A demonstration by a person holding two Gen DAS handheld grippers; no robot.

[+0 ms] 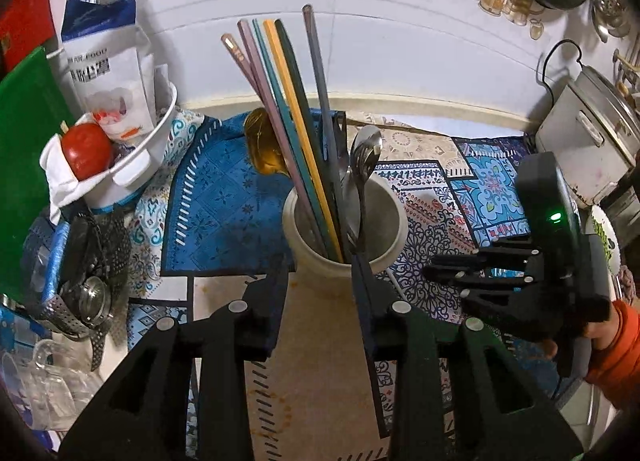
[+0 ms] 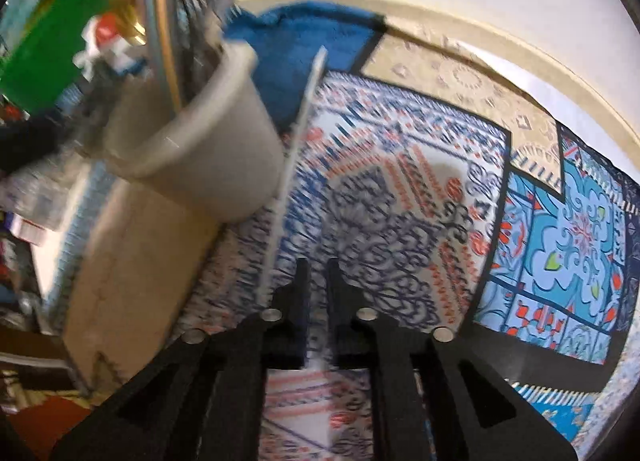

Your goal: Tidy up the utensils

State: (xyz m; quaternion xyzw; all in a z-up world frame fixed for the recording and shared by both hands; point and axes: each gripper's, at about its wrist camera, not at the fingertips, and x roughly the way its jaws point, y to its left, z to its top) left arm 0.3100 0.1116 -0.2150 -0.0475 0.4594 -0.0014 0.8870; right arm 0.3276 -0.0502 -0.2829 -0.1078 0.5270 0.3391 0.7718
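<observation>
A white utensil cup stands on the patterned mat in the left wrist view. It holds several coloured chopsticks, a gold spoon and steel spoons. My left gripper hovers at the cup's near rim, open, with nothing between its fingers. My right gripper points at the cup from the right, held by a hand in an orange sleeve. In the blurred right wrist view, my right gripper shows a narrow empty gap. A thin pale utensil slants beside the cup, just left of the left finger.
At the left are a white bowl with a tomato and a packet, a green board, a perforated metal basket and glass mugs. A blue cloth lies behind the cup. A rice cooker stands at the right.
</observation>
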